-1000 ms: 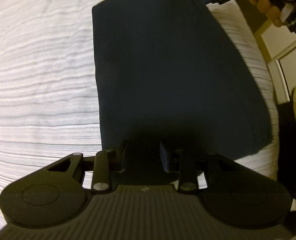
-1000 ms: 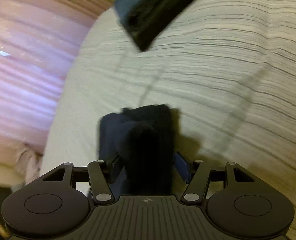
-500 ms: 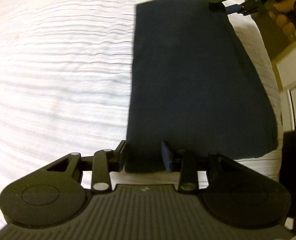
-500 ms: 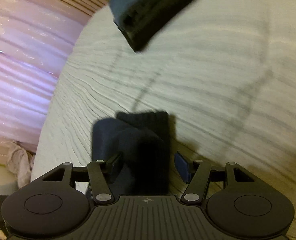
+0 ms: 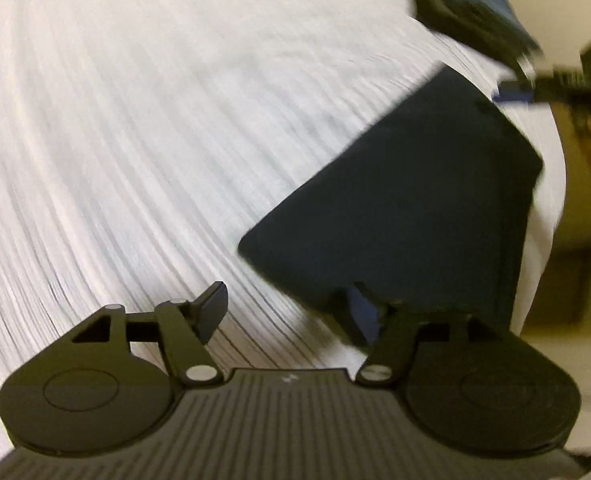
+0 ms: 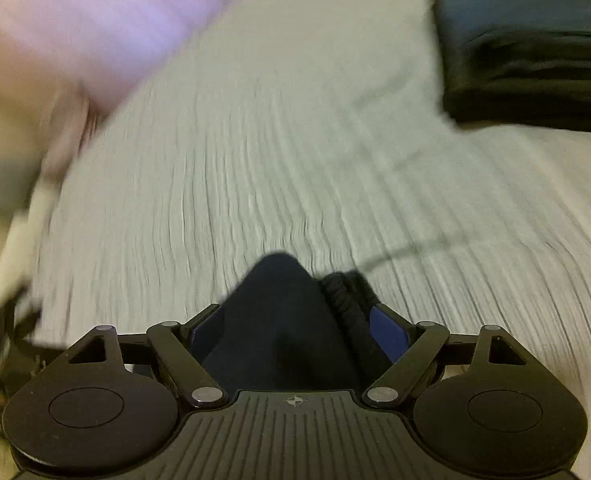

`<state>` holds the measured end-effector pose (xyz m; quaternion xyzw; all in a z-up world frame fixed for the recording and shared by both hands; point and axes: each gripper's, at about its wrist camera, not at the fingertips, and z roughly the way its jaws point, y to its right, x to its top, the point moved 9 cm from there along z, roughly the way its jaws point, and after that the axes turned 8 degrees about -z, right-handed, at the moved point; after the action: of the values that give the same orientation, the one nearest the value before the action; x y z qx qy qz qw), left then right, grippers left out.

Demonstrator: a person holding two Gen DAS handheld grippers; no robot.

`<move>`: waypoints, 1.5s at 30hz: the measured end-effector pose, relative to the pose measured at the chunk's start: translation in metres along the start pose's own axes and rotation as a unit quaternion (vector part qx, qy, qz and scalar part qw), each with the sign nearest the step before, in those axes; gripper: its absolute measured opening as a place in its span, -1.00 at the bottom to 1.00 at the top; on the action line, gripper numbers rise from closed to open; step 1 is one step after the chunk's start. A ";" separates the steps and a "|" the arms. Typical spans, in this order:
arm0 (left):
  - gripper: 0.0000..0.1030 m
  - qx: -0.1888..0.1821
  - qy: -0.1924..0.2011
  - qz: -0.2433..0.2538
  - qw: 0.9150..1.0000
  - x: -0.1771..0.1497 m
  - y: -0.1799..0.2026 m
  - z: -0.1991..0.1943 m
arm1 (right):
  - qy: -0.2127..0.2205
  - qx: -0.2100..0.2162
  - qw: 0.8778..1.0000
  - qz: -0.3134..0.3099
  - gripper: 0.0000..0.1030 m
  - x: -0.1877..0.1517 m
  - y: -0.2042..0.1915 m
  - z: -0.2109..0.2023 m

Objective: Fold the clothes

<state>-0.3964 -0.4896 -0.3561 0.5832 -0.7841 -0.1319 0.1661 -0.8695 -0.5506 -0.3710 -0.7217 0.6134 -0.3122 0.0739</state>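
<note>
I am working over a bed covered in a pale ribbed spread with thin dark stripes; it fills most of both views. Past the bed's far left edge in the right wrist view hangs a pinkish curtain, badly blurred. Beyond the bed's right edge in the left wrist view I see a beige wall and floor, too smeared to read.

The folded dark navy garment lies flat on the bed near its right edge, a neat tapering slab with crisp edges. In the right wrist view its near corner shows up as a peak, with a ribbed black hem just beside it.

A stack of dark folded clothes sits further up the bed, well apart from the navy garment.

My left gripper has just been opening; its jaws stand apart, with bare bedspread between them and one blue pad at the garment's edge. My right gripper has also just been opening; the garment's corner is between the jaws, but the pads stand clear of it.
</note>
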 end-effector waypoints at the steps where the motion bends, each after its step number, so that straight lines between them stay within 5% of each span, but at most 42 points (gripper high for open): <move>1: 0.22 -0.014 0.002 -0.031 0.999 0.001 -0.002 0.004 | -0.023 0.008 1.000 -0.002 0.61 0.006 0.005 0.011; 8: 0.14 -0.099 0.003 -0.152 0.983 0.000 -0.007 0.038 | -0.139 0.054 0.989 -0.019 0.61 0.023 0.029 0.073; 15: -0.22 -0.114 0.000 -0.184 0.976 0.009 0.001 0.064 | -0.157 0.081 0.984 0.015 0.61 0.013 0.032 0.090; 19: -0.65 -0.105 0.012 -0.127 0.986 0.022 0.014 0.057 | -0.132 0.074 0.988 0.025 0.59 0.011 0.035 0.088; 21: -0.70 -0.099 0.017 -0.084 0.991 0.033 0.023 0.050 | -0.118 0.063 0.991 0.028 0.26 0.009 0.036 0.083; 24: -0.72 -0.091 0.032 -0.013 0.995 0.064 0.043 0.034 | -0.085 0.055 0.994 0.049 -0.08 0.007 0.039 0.066; 29: -0.69 -0.076 0.018 0.062 0.995 0.126 0.082 0.036 | -0.014 0.040 0.988 0.145 -0.10 -0.021 0.056 0.020; 32: -0.60 -0.036 -0.003 0.081 0.996 0.138 0.088 0.054 | 0.005 0.029 0.985 0.170 -0.09 -0.042 0.062 0.005; 34: -0.55 -0.019 -0.004 0.082 0.996 0.135 0.086 0.059 | 0.016 0.022 0.987 0.161 -0.06 -0.043 0.060 -0.003; 36: -0.53 -0.020 0.008 0.053 0.998 0.125 0.078 0.053 | 0.033 0.009 0.992 0.123 0.49 -0.030 0.052 -0.011; 38: -0.52 -0.024 0.021 0.019 0.999 0.113 0.068 0.046 | 0.049 0.002 0.996 0.077 0.72 -0.012 0.039 -0.015; 41: -0.52 -0.037 0.038 -0.043 0.998 0.093 0.056 0.032 | 0.026 0.022 0.999 0.042 0.72 0.013 0.028 0.000; 45: -0.45 -0.053 0.044 -0.096 0.993 0.073 0.047 0.026 | -0.058 0.044 0.997 0.025 0.72 0.015 0.034 0.044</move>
<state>-0.4676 -0.5458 -0.3531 0.6516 -0.7080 -0.1628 0.2181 -0.8734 -0.5851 -0.4170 -0.7191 0.6116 -0.2944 0.1490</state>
